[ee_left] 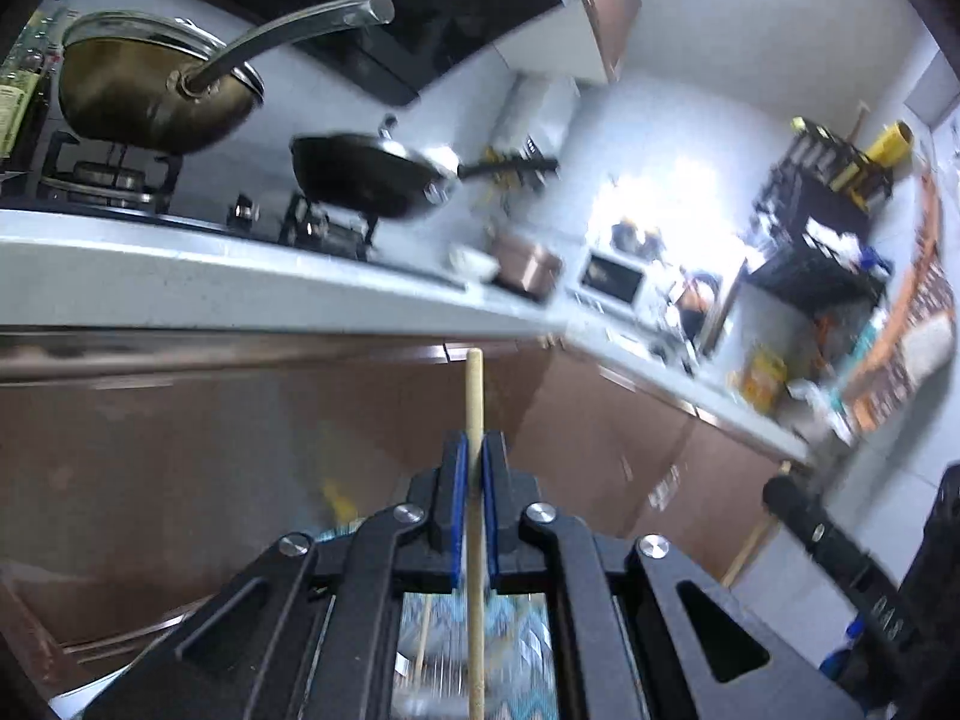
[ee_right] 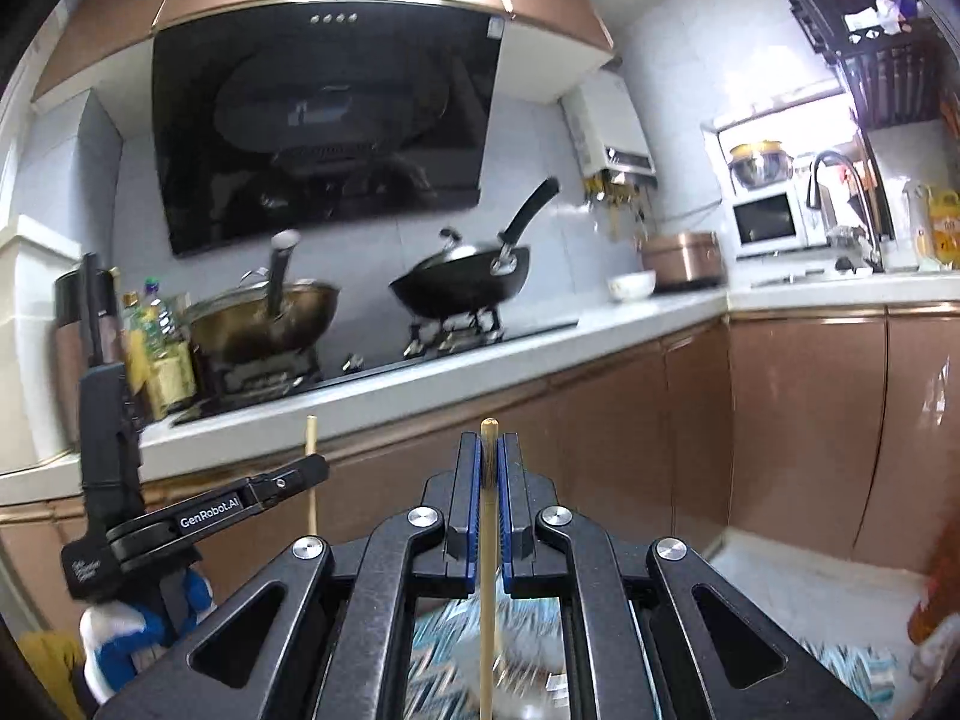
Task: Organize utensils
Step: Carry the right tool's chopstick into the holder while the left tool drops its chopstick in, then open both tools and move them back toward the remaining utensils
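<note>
A: What did we see of the left gripper (ee_left: 474, 468)?

B: Its two blue-lined jaws had closed nearly together on a thin wooden chopstick (ee_left: 474, 396). The stick stood upright between the pads, its rounded tip poking out above the fingertips and the rest of it running down past the linkage and out of the bottom of the left wrist view.

A: And the right gripper (ee_right: 490, 468)?

B: Much the same. We found its jaws drawn in to a narrow slit, clamped on a second chopstick (ee_right: 489, 540), which also stood upright, with only a short stub of tip showing above the pads. Below the jaws the stick crossed over a blue-and-white zigzag cloth (ee_right: 444, 624), blurred.

A: Could we see one gripper from the other?

B: Yes. In the right wrist view the left gripper (ee_right: 315, 471) sat off to the left, seen side-on, with its chopstick (ee_right: 311, 438) sticking up above it and down below it. A hand in a blue-and-white glove (ee_right: 120, 636) held it from underneath.

A: Where was all this?

B: Both grippers faced a white countertop (ee_right: 600, 324) over brown cabinets. On the hob stood a brass-coloured pan (ee_right: 264, 318) and a black wok (ee_right: 462, 285). Neither chopstick touched the counter; we saw both held in the air in front of the cabinet doors.
</note>
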`<state>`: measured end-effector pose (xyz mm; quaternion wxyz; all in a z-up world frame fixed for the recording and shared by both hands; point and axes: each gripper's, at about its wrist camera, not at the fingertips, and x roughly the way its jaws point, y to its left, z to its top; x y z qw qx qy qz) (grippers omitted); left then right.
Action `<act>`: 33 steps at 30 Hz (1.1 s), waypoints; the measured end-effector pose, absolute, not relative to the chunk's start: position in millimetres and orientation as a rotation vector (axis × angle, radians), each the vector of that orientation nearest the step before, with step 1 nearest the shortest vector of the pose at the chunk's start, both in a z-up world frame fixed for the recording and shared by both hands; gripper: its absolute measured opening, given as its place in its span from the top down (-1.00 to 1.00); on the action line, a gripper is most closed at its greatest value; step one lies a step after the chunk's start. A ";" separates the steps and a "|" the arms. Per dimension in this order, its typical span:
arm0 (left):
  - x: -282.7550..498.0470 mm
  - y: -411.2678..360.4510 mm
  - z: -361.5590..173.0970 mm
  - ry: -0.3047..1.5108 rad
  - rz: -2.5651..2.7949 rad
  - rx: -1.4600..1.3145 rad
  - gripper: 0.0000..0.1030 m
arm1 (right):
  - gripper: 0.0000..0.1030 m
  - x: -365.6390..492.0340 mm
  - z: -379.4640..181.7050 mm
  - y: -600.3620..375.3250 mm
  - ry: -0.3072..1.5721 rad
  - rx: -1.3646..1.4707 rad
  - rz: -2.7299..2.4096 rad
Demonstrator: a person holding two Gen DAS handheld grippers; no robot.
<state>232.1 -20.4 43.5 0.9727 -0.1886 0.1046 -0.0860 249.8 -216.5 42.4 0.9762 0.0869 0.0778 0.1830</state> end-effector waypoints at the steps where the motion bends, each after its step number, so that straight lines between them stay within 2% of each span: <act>1: 239.1 -22.6 41.6 0.197 -0.160 -0.390 0.91 | 0.89 259.6 39.7 -216.1 0.148 0.176 0.364; 10: 294.5 -36.9 -12.1 0.154 -0.068 -0.405 0.91 | 0.89 316.6 -15.2 -202.7 0.141 0.129 0.331; 22: 309.5 -62.1 -75.4 0.227 -0.028 -0.357 0.87 | 0.86 319.5 -78.4 -195.9 0.260 0.037 0.311; 23: 308.0 -61.9 -76.5 0.234 -0.030 -0.356 0.84 | 0.76 317.5 -79.0 -196.4 0.264 0.035 0.310; 24: 305.1 -60.9 -77.1 0.242 -0.033 -0.356 0.80 | 0.56 315.4 -77.8 -197.1 0.270 0.034 0.310; 26: 295.3 -59.2 -71.8 0.260 -0.058 -0.358 0.47 | 0.35 309.9 -71.9 -198.6 0.269 0.035 0.306; 33: 229.1 -40.2 -18.2 0.247 -0.077 -0.264 0.27 | 0.34 257.1 -20.2 -202.1 0.229 -0.001 0.298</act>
